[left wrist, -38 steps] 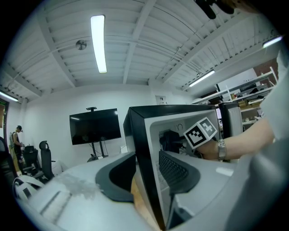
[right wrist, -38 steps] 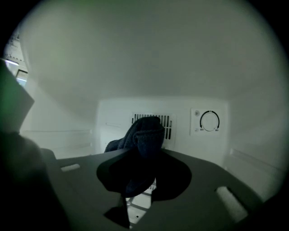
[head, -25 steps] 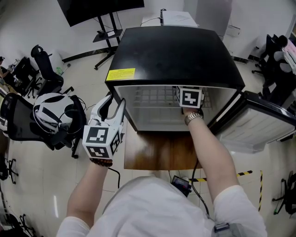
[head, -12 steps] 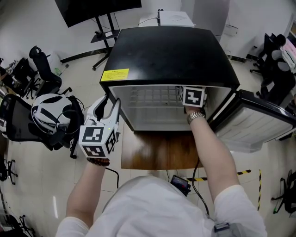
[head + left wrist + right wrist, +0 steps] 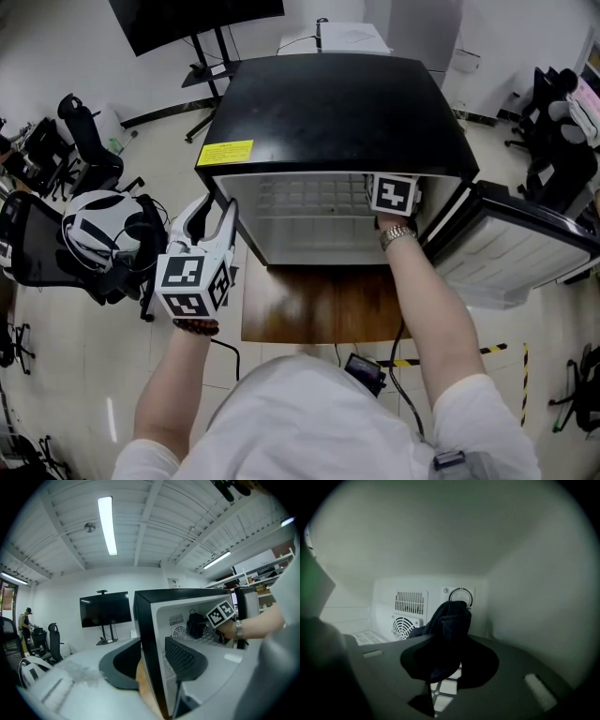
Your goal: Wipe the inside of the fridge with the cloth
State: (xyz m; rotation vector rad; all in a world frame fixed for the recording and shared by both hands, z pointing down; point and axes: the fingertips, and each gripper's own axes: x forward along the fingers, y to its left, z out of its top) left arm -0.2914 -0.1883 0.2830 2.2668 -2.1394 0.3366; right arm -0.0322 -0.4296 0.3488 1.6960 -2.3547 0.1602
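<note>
Your right gripper (image 5: 450, 663), fingers clamped on the dark crumpled cloth (image 5: 450, 623), has moved rightward inside the black fridge with white walls (image 5: 337, 103). Your left gripper (image 5: 213, 216) stays beside its left front edge, fingers apart.

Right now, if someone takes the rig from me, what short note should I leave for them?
Left gripper: open, jaws astride the left front edge of the fridge, with no grip to be seen.
Right gripper: inside the fridge, shut on the cloth, near the back wall, above the wire shelf.
Door: open, swung to the right.
Done: door open, cloth inside.
Left: wipe the inside; which parts are already wiped does not show.
</note>
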